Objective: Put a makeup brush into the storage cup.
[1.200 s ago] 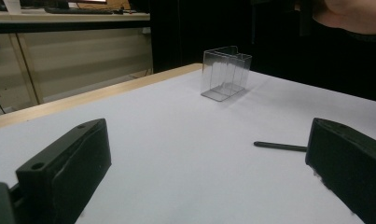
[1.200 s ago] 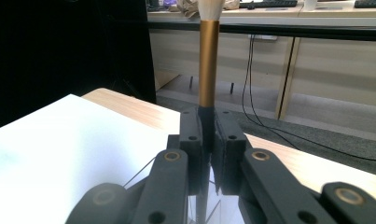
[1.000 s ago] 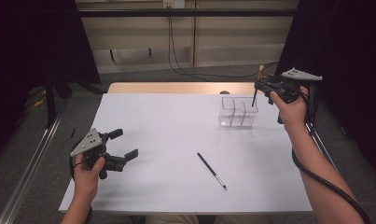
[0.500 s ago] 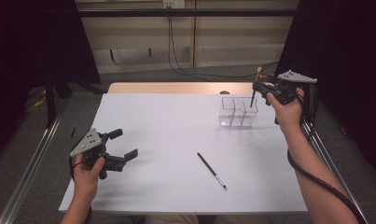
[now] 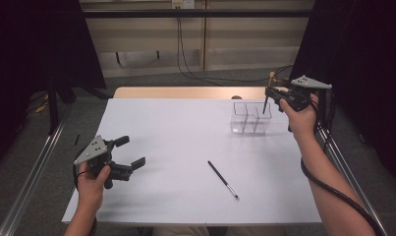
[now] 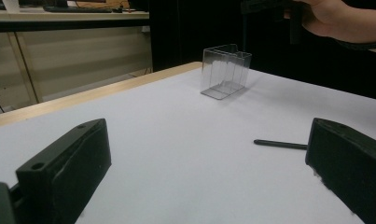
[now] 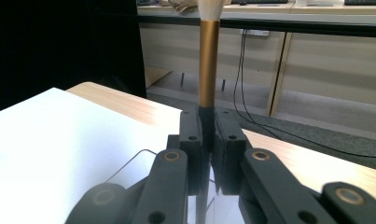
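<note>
Right gripper (image 5: pixel 270 94) is at the far right of the table (image 5: pixel 176 147), raised above the clear box (image 5: pixel 251 118). Jaws clamped tight on a makeup brush (image 7: pixel 208 60), gripped on its dark handle just below the gold ferrule. Brush stands approx. upright: pale bristle tip up, dark end pointing down over the box's right end. In the high view the handle's lower end hangs just at the box's rim level; can't tell whether it's inside a compartment or above it. In the right gripper view the box rim shows directly beneath the jaws.

Clear box: see-through plastic, divided into compartments, standing on the white table top, far right. Compartments look empty as far as visible.

Left gripper (image 5: pixel 131 152) is at the near left, held low over the table edge by the left hand (image 5: pixel 90 179). Jaws wide apart, nothing between them. In the left gripper view both black jaws frame bare table, w/ the box far off and the right hand (image 6: pixel 339 18) above it.

Second item: a thin black pencil-type brush (image 5: pixel 223 179) lies flat on the table, near centre-right, slanting from far left to near right, light tip at the near end. Well apart from both grippers and from the box. Untouched.

Table edge at the far side shows a wood strip (image 5: pixel 185 92). Cable (image 5: pixel 333 191) trails from the right gripper along the right forearm.
</note>
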The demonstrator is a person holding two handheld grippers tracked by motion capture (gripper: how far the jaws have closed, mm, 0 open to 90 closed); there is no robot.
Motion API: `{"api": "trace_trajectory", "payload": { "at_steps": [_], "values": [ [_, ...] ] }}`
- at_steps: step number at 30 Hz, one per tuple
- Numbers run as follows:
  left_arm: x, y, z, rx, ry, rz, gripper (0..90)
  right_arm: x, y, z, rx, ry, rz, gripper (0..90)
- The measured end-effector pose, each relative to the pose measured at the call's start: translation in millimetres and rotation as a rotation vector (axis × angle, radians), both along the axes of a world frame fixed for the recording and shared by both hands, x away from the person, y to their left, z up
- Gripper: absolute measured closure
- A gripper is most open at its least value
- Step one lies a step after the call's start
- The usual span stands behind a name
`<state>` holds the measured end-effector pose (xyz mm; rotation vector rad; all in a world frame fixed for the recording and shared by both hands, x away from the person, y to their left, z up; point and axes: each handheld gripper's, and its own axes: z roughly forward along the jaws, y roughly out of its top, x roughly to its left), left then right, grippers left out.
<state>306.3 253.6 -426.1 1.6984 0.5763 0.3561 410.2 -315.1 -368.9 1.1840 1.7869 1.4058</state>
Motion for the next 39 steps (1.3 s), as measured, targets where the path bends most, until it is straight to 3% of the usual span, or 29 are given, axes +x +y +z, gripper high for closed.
{"api": "trace_trajectory", "payload": {
  "at_steps": [39],
  "values": [
    [-0.7, 0.5, 0.6, 0.001, -0.004, -0.001, 0.0, 1.4, 1.5, -18.2, 0.003, 0.015, -0.001, 84.0]
  ]
}}
